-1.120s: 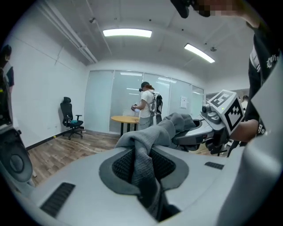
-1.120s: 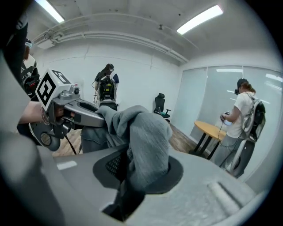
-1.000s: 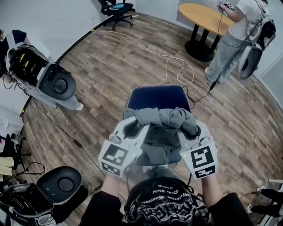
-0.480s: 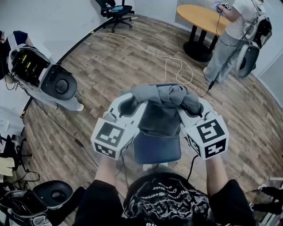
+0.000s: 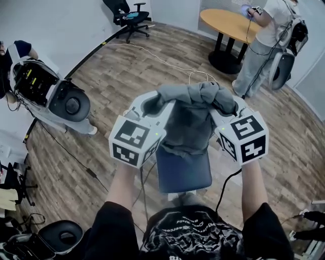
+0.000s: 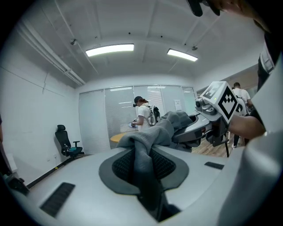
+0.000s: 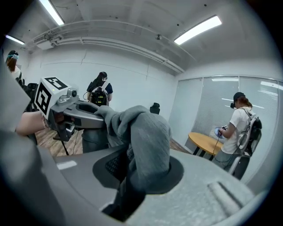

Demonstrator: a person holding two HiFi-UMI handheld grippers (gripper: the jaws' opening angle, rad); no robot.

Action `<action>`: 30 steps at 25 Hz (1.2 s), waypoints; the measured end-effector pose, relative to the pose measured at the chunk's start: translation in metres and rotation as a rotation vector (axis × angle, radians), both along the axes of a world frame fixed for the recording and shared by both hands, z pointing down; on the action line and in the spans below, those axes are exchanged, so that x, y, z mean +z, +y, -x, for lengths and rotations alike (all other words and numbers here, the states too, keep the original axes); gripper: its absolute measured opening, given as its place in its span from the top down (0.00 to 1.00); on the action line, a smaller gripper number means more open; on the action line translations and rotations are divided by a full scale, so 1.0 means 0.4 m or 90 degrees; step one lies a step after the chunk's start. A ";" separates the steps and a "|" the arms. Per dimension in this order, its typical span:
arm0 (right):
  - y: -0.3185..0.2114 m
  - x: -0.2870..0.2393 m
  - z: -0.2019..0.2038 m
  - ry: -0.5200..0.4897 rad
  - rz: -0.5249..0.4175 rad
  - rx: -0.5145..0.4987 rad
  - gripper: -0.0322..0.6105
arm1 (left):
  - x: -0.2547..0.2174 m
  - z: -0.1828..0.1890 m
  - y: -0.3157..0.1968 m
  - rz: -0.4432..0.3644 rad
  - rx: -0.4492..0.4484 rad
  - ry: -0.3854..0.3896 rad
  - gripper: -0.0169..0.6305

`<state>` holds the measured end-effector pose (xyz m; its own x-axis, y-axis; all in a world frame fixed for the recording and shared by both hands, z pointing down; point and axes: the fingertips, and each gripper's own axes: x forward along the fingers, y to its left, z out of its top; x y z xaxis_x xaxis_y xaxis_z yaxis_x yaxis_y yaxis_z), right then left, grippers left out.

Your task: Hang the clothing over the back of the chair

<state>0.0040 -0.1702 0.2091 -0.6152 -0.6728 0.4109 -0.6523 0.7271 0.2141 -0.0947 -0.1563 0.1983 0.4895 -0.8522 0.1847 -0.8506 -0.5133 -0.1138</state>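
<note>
A grey garment [image 5: 190,119] is bunched up and stretched between both grippers, held high over a blue-seated chair [image 5: 184,170]. My left gripper [image 5: 152,105] is shut on the garment's left end [image 6: 146,150]. The right gripper [image 5: 223,104] is shut on its right end [image 7: 141,141]. The cloth hangs down between them and covers the far part of the chair, so the chair's back is hidden in the head view. Each gripper shows in the other's view: the right gripper [image 6: 208,126] and the left gripper [image 7: 79,115].
A round wooden table [image 5: 231,25] and a standing person [image 5: 264,45] are at the far right. A black office chair [image 5: 127,15] stands at the back. Open equipment cases [image 5: 51,94] lie on the floor at left. A white cable [image 5: 167,63] runs across the wooden floor.
Both grippers have risen with the garment, lifting it from the chair to well above the seat. Their grip on the cloth is unchanged.
</note>
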 end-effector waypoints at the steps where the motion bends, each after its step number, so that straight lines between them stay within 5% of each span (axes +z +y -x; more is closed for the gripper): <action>1: -0.012 -0.001 0.001 0.001 -0.002 0.005 0.83 | 0.000 0.001 -0.012 0.000 0.001 -0.001 0.86; 11: -0.158 0.056 -0.009 0.039 0.033 0.018 0.82 | 0.062 -0.008 -0.158 0.052 -0.006 -0.007 0.86; 17: -0.266 0.156 0.011 0.073 0.067 -0.010 0.81 | 0.166 0.010 -0.264 0.113 -0.034 0.031 0.86; 26: -0.445 0.308 0.033 0.074 0.126 -0.015 0.79 | 0.323 0.036 -0.446 0.163 -0.072 0.003 0.86; 30: -0.519 0.362 0.043 0.080 0.131 -0.020 0.78 | 0.387 0.051 -0.519 0.189 -0.092 0.032 0.86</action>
<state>-0.0132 -0.3780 0.3539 -0.5696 -0.5487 0.6119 -0.6062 0.7832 0.1379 -0.1153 -0.3640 0.3532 0.3816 -0.8264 0.4141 -0.9181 -0.3908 0.0661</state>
